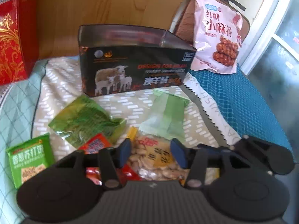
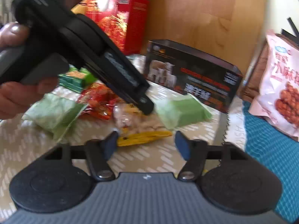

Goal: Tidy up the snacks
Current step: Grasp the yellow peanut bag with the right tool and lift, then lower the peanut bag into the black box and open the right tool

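Observation:
Small snack packs lie on a patterned cloth before an open dark box with sheep on it, also in the right wrist view. My left gripper is open, its jaws on either side of a clear pack of peanuts, just above it. In the right wrist view the left gripper reaches down to that pack. My right gripper is open and empty, above the cloth near the pack's yellow end. Green packs and red packs lie around.
A big pink snack bag leans on a chair at the right, by a blue mesh mat. A red carton stands at the left against a wooden board. A green cracker pack lies near left.

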`<state>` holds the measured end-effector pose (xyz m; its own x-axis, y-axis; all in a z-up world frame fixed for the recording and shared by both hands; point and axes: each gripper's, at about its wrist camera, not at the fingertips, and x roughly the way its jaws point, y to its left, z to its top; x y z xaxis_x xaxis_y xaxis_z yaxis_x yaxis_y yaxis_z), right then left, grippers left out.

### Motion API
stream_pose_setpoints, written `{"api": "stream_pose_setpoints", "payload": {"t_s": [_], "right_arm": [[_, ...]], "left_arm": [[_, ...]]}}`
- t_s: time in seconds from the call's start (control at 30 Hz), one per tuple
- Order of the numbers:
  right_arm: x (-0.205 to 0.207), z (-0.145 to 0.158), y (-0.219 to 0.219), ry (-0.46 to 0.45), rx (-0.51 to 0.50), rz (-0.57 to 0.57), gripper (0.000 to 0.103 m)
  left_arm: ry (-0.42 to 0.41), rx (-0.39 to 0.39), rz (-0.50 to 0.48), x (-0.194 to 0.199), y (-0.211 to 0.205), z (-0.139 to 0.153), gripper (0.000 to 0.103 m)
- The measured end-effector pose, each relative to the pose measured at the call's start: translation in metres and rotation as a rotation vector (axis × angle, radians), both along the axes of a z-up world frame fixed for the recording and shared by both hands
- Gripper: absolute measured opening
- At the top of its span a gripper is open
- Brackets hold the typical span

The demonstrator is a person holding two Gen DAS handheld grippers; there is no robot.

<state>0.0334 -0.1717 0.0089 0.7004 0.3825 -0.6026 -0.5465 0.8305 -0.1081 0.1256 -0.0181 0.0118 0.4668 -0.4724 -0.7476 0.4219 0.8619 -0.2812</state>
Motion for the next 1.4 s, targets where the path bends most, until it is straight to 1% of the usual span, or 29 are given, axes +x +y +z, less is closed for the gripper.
{"api": "stream_pose_setpoints", "payload": {"t_s": [0.03,0.1,0.13,0.17,0.2,0.23,0.27,0.3,0.4,0.43,0.47,0.5,0.53,0.57,0.63,0.67,0.73,0.87,0.93,0.97,1.1,1.17,1.2,1.23,1.27,1.3,1.33,1.37,1.4], "right_arm": [[0.002,0.0,-0.002,0.005,0.007,0.005,0.063],[0.009,0.0,-0.006,0.017,0.028,0.009,0.062],[0.01,-0.001,-0.006,0.016,0.036,0.005,0.06],[0.009,-0.001,-0.005,0.005,0.04,-0.003,0.058],[0.007,0.0,-0.006,-0.007,0.045,-0.009,0.055],[0.006,0.0,-0.006,-0.014,0.054,-0.02,0.053],[0.006,0.001,-0.009,-0.014,0.073,-0.024,0.052],[0.005,0.002,-0.01,-0.015,0.088,-0.029,0.048],[0.003,0.004,-0.011,-0.04,0.081,-0.045,0.037],[0.004,0.004,-0.012,-0.056,0.066,-0.051,0.036],[0.005,0.006,-0.014,-0.083,0.042,-0.067,0.032],[0.001,0.009,-0.015,-0.114,0.014,-0.109,0.016],[0.005,0.011,-0.02,-0.133,-0.003,-0.147,0.02],[0.009,0.013,-0.025,-0.13,-0.003,-0.171,0.023],[0.012,0.019,-0.036,-0.106,0.036,-0.172,0.024],[0.012,0.022,-0.04,-0.092,0.062,-0.157,0.027],[0.013,0.023,-0.041,-0.056,0.082,-0.11,0.042],[0.01,0.026,-0.04,-0.05,0.033,-0.047,0.055],[0.016,0.027,-0.042,-0.004,0.039,-0.012,0.075],[0.018,0.026,-0.043,0.017,0.049,-0.004,0.077],[0.025,0.023,-0.04,0.117,0.119,0.028,0.077],[0.027,0.016,-0.029,0.139,0.094,0.039,0.073],[0.028,0.011,-0.024,0.153,0.074,0.043,0.054],[0.029,0.007,-0.019,0.162,0.076,0.049,0.045],[0.027,0.006,-0.017,0.144,0.077,0.04,0.044],[0.025,0.007,-0.016,0.127,0.067,0.044,0.041],[0.021,0.009,-0.015,0.105,0.061,0.045,0.037],[0.018,0.012,-0.016,0.094,0.069,0.05,0.035],[0.015,0.017,-0.018,0.085,0.087,0.053,0.035]], "left_arm": [[0.005,-0.01,0.002,-0.002,0.0,0.0,0.057],[-0.008,-0.01,0.002,-0.007,-0.002,0.0,0.057],[-0.017,-0.015,0.004,-0.009,-0.003,0.0,0.053],[-0.021,-0.029,0.0,-0.012,-0.004,0.002,0.046],[-0.019,-0.051,-0.01,-0.011,-0.003,0.006,0.041],[-0.003,-0.09,-0.036,-0.011,-0.004,0.01,0.031],[0.008,-0.12,-0.055,-0.011,-0.006,0.014,0.027],[0.014,-0.136,-0.07,-0.011,-0.008,0.016,0.027],[-0.016,-0.108,-0.055,-0.013,-0.013,0.021,0.027],[-0.024,-0.108,-0.041,-0.012,-0.011,0.022,0.027],[-0.035,-0.103,-0.012,-0.009,-0.007,0.023,0.027],[-0.044,-0.097,0.021,-0.007,-0.001,0.023,0.028],[-0.043,-0.094,0.053,-0.003,0.005,0.023,0.03],[-0.027,-0.097,0.078,0.002,0.011,0.021,0.03],[0.018,-0.111,0.097,0.01,0.017,0.016,0.03],[0.033,-0.119,0.096,0.01,0.017,0.014,0.03],[0.053,-0.138,0.075,0.008,0.015,0.012,0.032],[0.081,-0.179,0.029,-0.003,0.007,0.009,0.041],[0.087,-0.174,0.027,-0.004,0.001,0.007,0.042],[0.089,-0.167,0.034,-0.003,-0.001,0.005,0.042],[0.086,-0.168,0.073,0.007,-0.003,-0.001,0.042],[0.089,-0.161,0.059,0.014,-0.008,-0.003,0.041],[0.105,-0.153,0.035,0.016,-0.012,-0.005,0.039],[0.118,-0.144,0.017,0.017,-0.016,-0.009,0.04],[0.107,-0.132,0.019,0.015,-0.017,-0.009,0.039],[0.11,-0.127,0.015,0.014,-0.017,-0.008,0.038],[0.121,-0.141,0.016,0.014,-0.015,-0.006,0.032],[0.135,-0.158,0.018,0.013,-0.012,-0.002,0.031],[0.131,-0.17,0.019,0.01,-0.009,0.002,0.031]]}}
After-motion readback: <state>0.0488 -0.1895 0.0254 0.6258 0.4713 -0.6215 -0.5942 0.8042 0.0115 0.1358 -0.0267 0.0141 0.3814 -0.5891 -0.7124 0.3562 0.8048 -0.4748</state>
